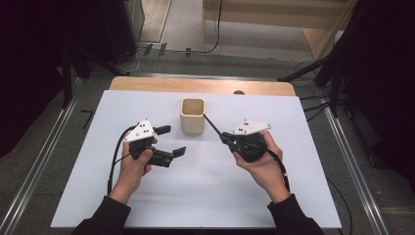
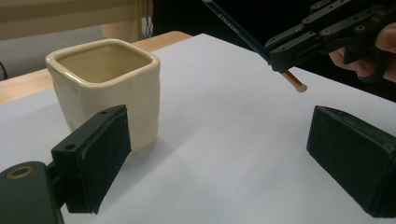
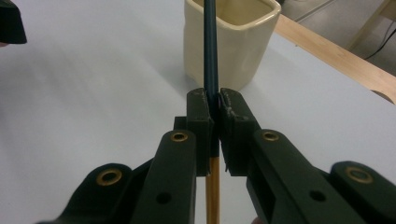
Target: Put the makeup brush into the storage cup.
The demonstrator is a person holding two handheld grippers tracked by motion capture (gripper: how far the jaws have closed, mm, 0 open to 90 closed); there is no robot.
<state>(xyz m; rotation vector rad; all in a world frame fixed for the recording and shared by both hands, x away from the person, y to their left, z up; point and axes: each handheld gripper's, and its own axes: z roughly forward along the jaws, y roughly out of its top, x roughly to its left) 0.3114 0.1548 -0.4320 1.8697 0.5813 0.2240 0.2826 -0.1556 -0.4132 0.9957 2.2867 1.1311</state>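
— White sheet covers the bench (image 1: 195, 196), wood edge at the far side. Status?

— Right tongs (image 3: 212, 105) clamped on a dark pencil (image 3: 209, 46), held above the bench, far end aimed toward the cream cup (image 1: 192, 116). Left tongs (image 1: 172, 141) apart, hovering just beside the cup, holding nothing.

— Advice?

— Likely best: lift the pencil's far end over the rim, tilt it steeper, release only once it's well inside.

— Cup contents?

— Nothing visible inside.

I'm seeing a white sheet (image 1: 195, 196) covering the wooden table (image 1: 147, 84) mid-frame, black cables (image 1: 205, 46) trailing across the grey floor (image 1: 186, 19) at top.
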